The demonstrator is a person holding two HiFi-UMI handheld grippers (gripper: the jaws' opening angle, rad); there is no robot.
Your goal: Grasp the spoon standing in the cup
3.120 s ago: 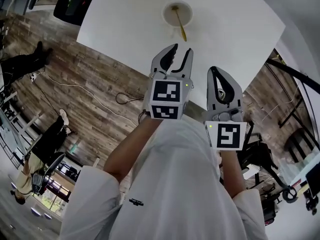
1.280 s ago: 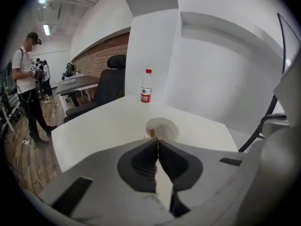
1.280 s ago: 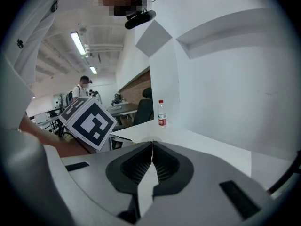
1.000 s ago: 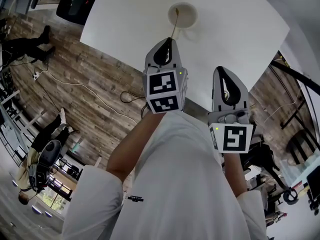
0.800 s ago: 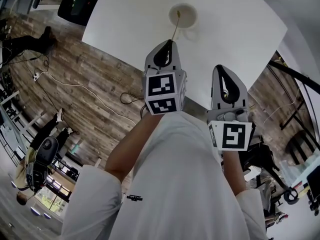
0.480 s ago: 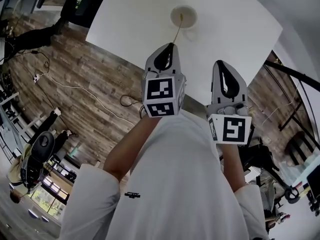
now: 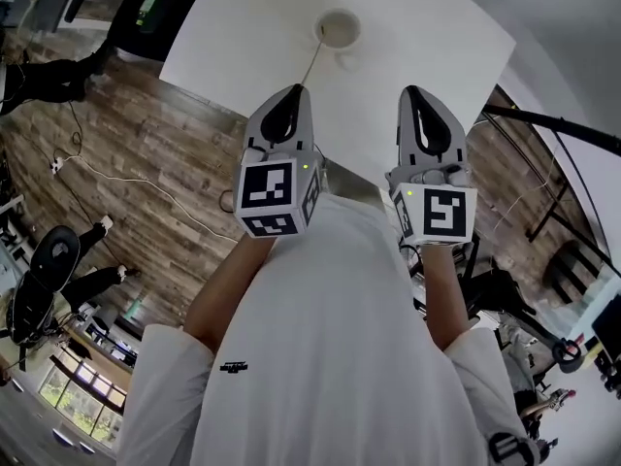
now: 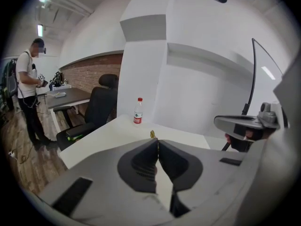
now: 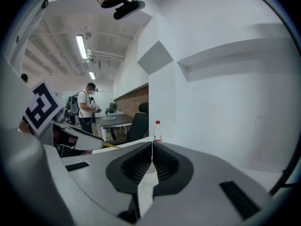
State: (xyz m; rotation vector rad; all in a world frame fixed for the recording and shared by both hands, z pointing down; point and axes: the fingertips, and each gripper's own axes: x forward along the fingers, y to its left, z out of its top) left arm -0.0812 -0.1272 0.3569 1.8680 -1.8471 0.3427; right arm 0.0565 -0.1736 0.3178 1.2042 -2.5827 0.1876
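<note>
No text can be read anywhere. Left cube (image 7: 275, 197) and right cube (image 7: 441, 223) carry only black-and-white square markers. The small dark print on the shirt (image 7: 233, 367) is too tiny to read. The bottle (image 8: 138, 111) label is blurred.

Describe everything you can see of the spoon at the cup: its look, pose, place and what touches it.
The spoon is a thin, yellowish stick; its bowl cannot be seen. It slants from the pale cup on the white table toward the person, with its far end at the cup's rim. The left claw is shut on its near end, and in the left gripper view a small golden tip pokes out just past the closed jaws. Nothing else visibly touches it.
</note>
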